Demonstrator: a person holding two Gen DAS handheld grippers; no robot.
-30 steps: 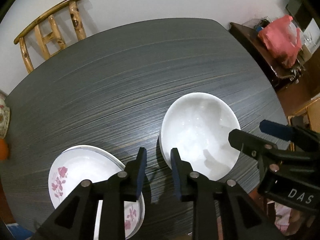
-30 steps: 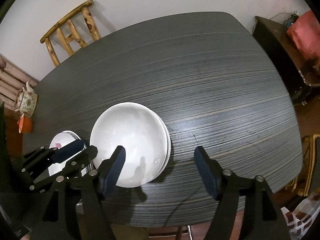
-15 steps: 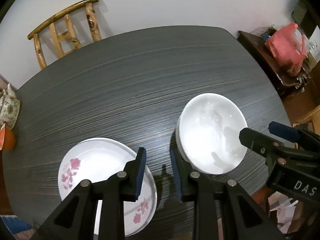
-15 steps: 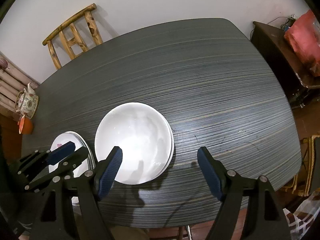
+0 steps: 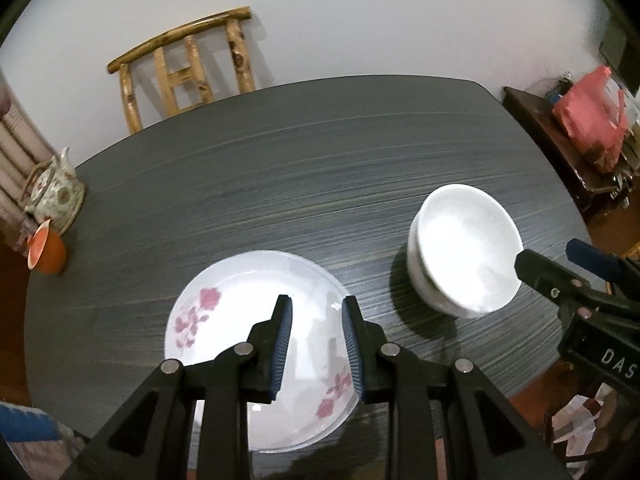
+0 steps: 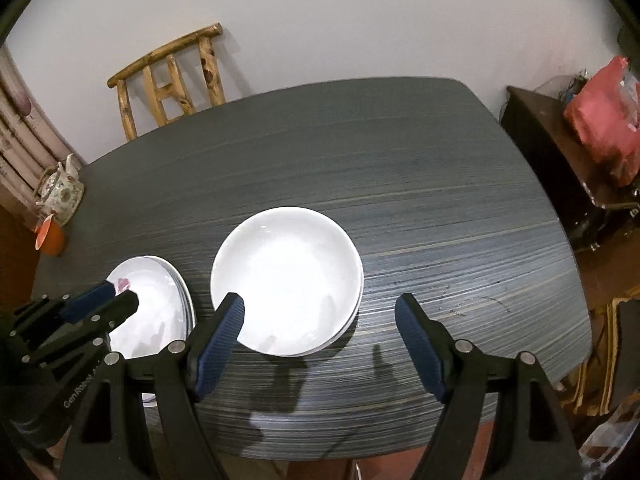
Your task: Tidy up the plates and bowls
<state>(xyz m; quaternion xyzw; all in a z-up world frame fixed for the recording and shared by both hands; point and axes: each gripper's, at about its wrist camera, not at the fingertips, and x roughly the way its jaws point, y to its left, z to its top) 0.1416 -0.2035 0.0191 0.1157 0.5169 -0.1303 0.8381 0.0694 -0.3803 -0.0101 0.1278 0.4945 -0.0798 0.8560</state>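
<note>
While the left tongs point(image 5: 316, 344) hover narrowly parted and empty, the right tongs point(image 6: 320, 344) gape empty.

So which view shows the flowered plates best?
The left wrist view: the flowered plates lie nearly whole below the left gripper, pink blossoms clear. In the right wrist view they sit at the lower left, largely covered by that gripper, one blossom showing.

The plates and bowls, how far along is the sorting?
Done, it seems: floral plates stacked together, white bowls nested beside them. In hand: nothing; the left claw and right claw hang empty above the table. I see no other dishes left.
</note>
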